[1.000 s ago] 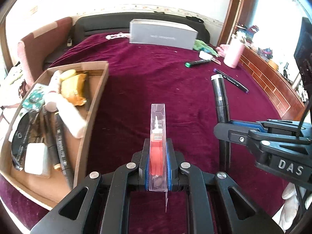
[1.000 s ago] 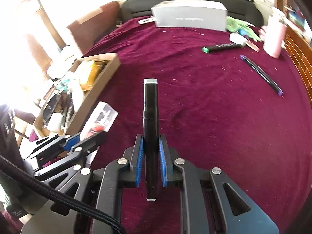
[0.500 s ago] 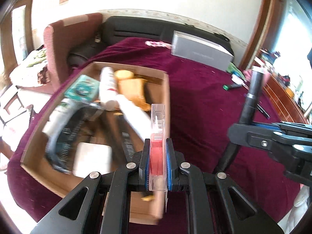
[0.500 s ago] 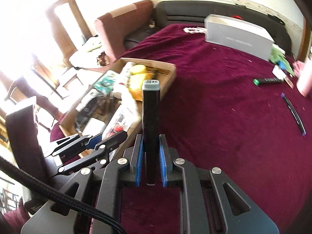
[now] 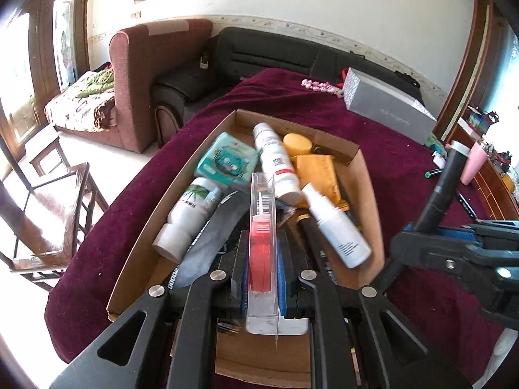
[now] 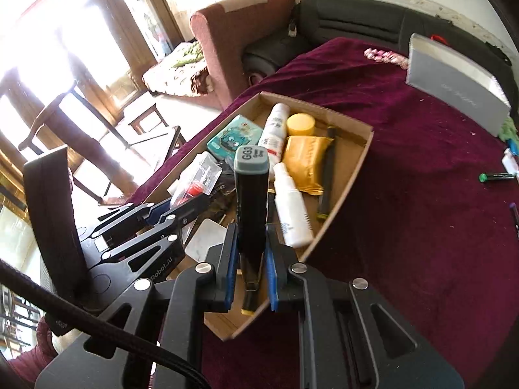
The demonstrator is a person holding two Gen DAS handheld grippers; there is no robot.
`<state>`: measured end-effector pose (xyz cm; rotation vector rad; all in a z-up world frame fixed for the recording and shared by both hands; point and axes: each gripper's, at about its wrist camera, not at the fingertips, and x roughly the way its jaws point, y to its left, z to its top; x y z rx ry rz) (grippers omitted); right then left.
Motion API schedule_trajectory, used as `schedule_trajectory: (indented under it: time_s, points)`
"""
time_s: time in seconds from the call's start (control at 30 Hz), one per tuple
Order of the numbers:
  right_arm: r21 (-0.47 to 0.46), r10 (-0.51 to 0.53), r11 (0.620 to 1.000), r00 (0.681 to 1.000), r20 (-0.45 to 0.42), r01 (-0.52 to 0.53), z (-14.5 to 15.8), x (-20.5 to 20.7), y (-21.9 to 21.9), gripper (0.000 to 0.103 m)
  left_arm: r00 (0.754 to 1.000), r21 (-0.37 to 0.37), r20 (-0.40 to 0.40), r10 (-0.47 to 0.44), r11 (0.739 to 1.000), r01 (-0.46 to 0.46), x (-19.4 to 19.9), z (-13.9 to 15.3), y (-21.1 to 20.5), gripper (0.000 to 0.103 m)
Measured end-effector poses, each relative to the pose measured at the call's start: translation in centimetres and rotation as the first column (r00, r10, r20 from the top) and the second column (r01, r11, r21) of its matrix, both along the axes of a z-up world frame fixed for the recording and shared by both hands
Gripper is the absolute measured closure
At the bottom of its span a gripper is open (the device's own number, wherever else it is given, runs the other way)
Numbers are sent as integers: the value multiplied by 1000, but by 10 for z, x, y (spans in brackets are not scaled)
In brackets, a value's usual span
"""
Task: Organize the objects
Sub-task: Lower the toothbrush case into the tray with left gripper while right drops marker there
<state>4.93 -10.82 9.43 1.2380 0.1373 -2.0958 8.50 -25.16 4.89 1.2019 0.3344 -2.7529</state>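
Note:
My left gripper is shut on a clear plastic pack with a red tube inside and holds it over the near end of the cardboard box. My right gripper is shut on a black marker with a grey cap marked GG3, upright over the box's near right wall. The box holds white bottles, a teal pack, a yellow pouch and other items. The left gripper also shows in the right wrist view, the right one in the left wrist view.
The box lies on a bed with a maroon cover. A grey carton stands at the far side. A green-capped marker and a pink bottle are to the right. An armchair and wooden chairs stand left of the bed.
Both grippers have swung left from the open bedcover to above the cardboard box, each keeping its object. The box now fills the middle of both views.

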Motion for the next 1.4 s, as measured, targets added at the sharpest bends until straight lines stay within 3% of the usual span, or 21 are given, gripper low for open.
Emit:
schedule_trajectory:
  time_s: [0.27,0.67,1.1,1.4]
  points:
    - [42,-5,999,997,72,2,-26,-27,-27,90,999,9,38,-18,1000,18,-10,-15,-4,92]
    - [71,-53,997,985,162,42,-60,-48,-29,89,997,2,67,-31,1000,31,-15,-27,-1,92]
    - [149,-84,986,993,83,71,-61,-50,-33,90,997,-36,66,-31,999,33,-18,-30,2,91]
    - [102,-79,992,996,42,74,-50,-44,-31,71,995,-32,64,-74,997,76,-19,-28,10,67]
